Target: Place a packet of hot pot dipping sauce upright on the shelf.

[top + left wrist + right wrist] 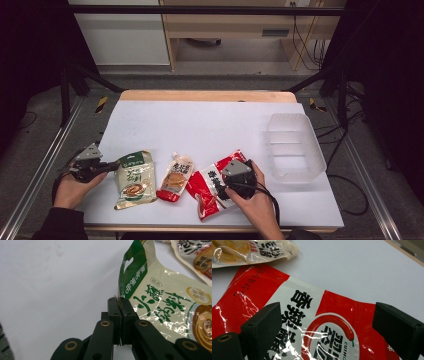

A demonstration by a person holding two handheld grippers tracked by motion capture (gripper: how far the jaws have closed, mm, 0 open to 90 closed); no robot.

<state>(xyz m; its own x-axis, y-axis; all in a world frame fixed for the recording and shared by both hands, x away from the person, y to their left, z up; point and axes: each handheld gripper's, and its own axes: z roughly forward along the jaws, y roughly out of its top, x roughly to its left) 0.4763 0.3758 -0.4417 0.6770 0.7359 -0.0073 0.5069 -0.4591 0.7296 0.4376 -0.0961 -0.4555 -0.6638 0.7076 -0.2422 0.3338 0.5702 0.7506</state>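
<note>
At the near left of the desk (210, 120), the left hand-held gripper (107, 166) points to the right, and its jaws are pressed fully together on the left edge of the green-and-cream pouch (134, 179). In the left gripper view the thin side seam of that pouch (160, 307) is pinched between the two pads, with the printed face spreading away to the right. The pouch lies flat, its long axis running near to far, so the grip is on a long side, towards the far end.

Just right of it lies a smaller orange-and-cream pouch (176, 177), slightly tilted, untouched and apart from both hand-held grippers.

Next comes the red-and-white pouch (215, 187), lying on a diagonal from near left to far right. The right hand-held gripper (234, 172) hangs over its far right part, jaws spread wide. In the right gripper view the two pads stand well apart on either side of the chilli print of that pouch (319, 322), closed on nothing; whether their tips touch the film I cannot tell.

At the far right stands a clear plastic tray (294, 147), empty, its long axis near to far. It lies just beyond the right hand, so the red pouch is much the nearer to it, while the green pouch would have to cross the whole row.
</note>
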